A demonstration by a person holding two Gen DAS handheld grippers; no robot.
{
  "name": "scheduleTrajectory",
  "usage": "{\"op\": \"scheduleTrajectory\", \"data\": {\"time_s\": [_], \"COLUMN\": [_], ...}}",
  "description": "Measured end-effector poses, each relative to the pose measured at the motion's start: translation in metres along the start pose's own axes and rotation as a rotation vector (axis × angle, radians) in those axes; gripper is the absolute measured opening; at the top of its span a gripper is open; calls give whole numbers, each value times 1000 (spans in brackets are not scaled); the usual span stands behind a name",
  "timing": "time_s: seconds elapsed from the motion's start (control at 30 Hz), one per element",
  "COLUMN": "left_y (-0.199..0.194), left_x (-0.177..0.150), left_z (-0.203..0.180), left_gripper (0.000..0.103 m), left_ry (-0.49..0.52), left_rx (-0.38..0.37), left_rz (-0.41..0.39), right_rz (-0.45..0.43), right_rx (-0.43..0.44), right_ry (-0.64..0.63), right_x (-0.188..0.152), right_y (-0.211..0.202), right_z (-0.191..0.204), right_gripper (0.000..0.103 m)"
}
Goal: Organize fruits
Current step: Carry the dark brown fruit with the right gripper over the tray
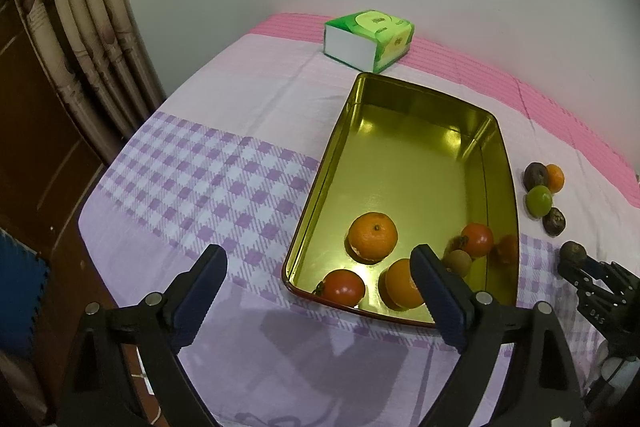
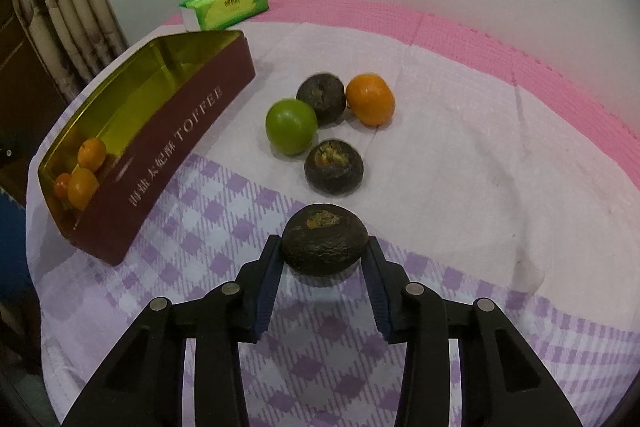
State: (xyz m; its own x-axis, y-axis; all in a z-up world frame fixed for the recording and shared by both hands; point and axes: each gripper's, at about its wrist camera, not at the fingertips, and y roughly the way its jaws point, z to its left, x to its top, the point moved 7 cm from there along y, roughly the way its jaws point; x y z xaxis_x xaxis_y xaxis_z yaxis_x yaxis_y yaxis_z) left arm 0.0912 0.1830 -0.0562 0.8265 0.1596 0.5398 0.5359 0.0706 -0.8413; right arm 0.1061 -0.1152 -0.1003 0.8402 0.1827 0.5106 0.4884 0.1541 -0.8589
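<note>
**Mia:** What are the right tongs [image 2: 324, 253] doing?

**Ben:** They are pinching a dark wrinkly fruit [image 2: 325, 239]. One pad sits on its left side and one on its right side. It looks lifted a tiny bit off the checked cloth [image 2: 224, 227], because there is a shadow under it, but I am not sure.

**Mia:** And the left tongs [image 1: 318, 287]?

**Ben:** They are spread wide with nothing in them. They hang over the near end of the gold tin [image 1: 404, 163].

**Mia:** Where does the dark fruit have to go?

**Ben:** Into the tin, I think. The tin is to the left of the right tongs and a bit farther away. Its long side runs from near to far. Its red wall [image 2: 172, 163] is between the fruit and the inside, so I think the fruit must go up and over that wall.

**Mia:** What is already in the tin?

**Ben:** Two oranges, two red fruits and a small brown one, all at the near end. The far end is bare.

**Mia:** What is left outside?

**Ben:** A green fruit [image 2: 291, 126], two more dark ones and a small orange [image 2: 370, 99], bunched on the cloth just beyond the right tongs. The right hand is nearer to them. A green tissue pack [image 2: 226, 3] sits far back.
</note>
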Motion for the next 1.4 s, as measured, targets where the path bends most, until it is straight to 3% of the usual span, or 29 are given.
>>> {"op": "scheduleTrajectory", "data": {"time_s": [0.37, 0.77, 1.07, 1.4], "left_y": [-5, -15, -17, -14], "left_x": [5, 1, -6, -8], "left_z": [16, 61, 81, 81], "left_gripper": [95, 96, 96, 96], "left_ry": [-75, -216, -289, -283], "left_rx": [2, 36, 59, 63], "left_rz": [0, -6, -1, 11], "right_rz": [-93, -72, -27, 12], "right_rx": [86, 227, 236, 221], "right_ry": [-71, -223, -285, -302], "right_x": [45, 56, 51, 48], "right_y": [-32, -18, 3, 18], "right_z": [46, 144, 176, 182], "right_gripper": [41, 41, 41, 41]}}
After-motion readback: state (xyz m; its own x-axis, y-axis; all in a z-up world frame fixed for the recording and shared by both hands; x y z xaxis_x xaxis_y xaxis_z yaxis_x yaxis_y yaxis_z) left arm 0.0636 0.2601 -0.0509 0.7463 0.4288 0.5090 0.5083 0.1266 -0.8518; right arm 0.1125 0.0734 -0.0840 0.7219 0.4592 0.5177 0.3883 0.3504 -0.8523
